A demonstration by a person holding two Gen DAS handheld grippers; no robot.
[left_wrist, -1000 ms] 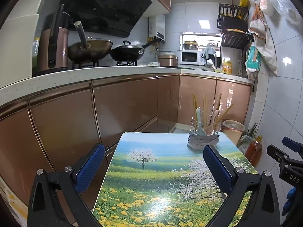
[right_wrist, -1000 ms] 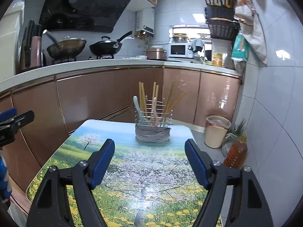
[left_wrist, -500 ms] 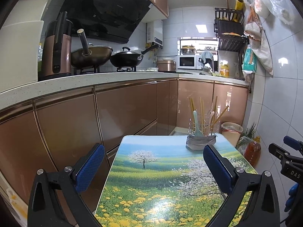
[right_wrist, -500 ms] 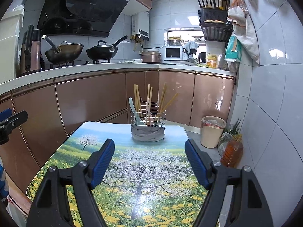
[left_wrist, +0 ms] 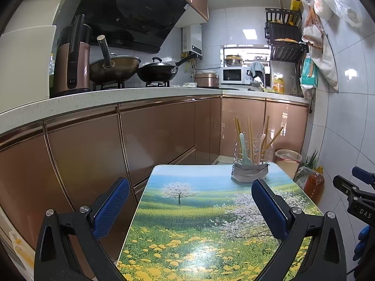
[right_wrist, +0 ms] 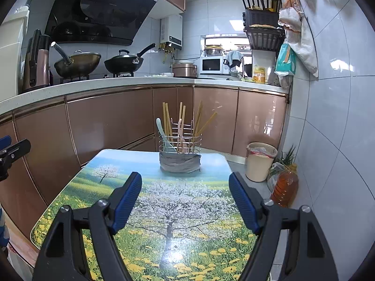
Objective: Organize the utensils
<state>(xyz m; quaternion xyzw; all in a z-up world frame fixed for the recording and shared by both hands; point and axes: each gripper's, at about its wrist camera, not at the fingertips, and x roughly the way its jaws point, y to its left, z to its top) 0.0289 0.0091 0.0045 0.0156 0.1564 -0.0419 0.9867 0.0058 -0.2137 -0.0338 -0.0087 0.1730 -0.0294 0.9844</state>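
Left gripper [left_wrist: 189,205] wide open, empty. Right gripper [right_wrist: 186,200] wide open too, nothing held. Wire utensil holder [right_wrist: 180,151] standing ahead of both jaws, well beyond the fingertips, chopsticks [right_wrist: 166,119] and spoons upright inside. Best approached slowly, aiming for one handle above the rim.

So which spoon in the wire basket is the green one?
The pale green spoon stands at the left side of the wire holder. The other spoon, near the middle, is pink, and the rest are wooden chopsticks.
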